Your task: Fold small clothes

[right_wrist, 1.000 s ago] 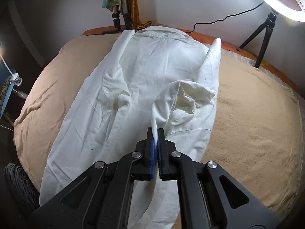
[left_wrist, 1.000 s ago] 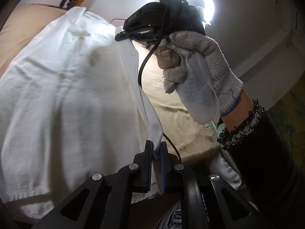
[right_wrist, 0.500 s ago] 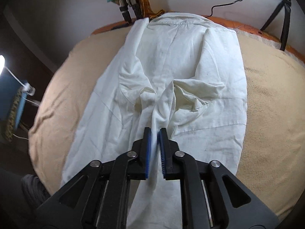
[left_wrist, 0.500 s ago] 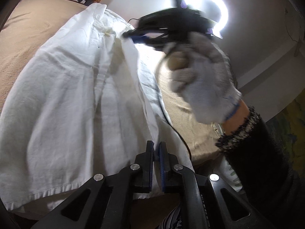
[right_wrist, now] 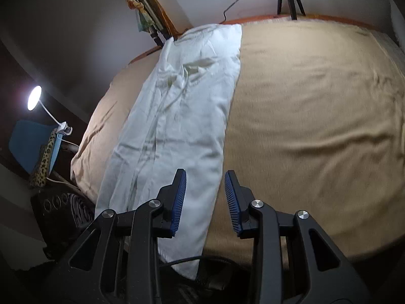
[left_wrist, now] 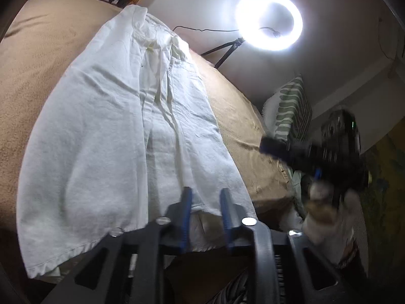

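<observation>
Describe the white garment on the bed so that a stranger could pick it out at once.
Start from the bed covered by a tan blanket. On it lies the white garment, a long strip running from the wall edge to the near edge and hanging slightly over it. It is the only white cloth on the blanket, creased, with both long sides folded in.

The left hand-held gripper (left_wrist: 204, 204) points down over the near edge of the bed (left_wrist: 38, 58), its blue-padded jaws parted with nothing pinched between them; they have just been opening. The right hand-held gripper (right_wrist: 205, 188) also tilts down toward the bed, jaws apart and empty, having just been opening too. In the left wrist view it appears blurred off the bed's right side, gripped by a gloved hand (left_wrist: 326, 217).
</observation>
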